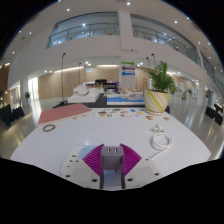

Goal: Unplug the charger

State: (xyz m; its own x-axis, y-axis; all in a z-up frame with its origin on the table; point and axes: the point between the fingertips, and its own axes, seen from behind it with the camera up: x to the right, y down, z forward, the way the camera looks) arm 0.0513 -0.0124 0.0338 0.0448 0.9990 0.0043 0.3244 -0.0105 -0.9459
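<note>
Gripper view: fingers (112, 158) grip a grey boxy charger (112, 153)

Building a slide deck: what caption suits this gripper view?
Gripper shut on grey charger above white table, white cable coiled nearby.

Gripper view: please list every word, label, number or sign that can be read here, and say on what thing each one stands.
No text can be read.
The standing banner beyond the white table carries print, but too small and blurred to read.
The grey charger between the gripper fingers shows no legible label.
The white cable and potted plant bear no visible text.
</note>
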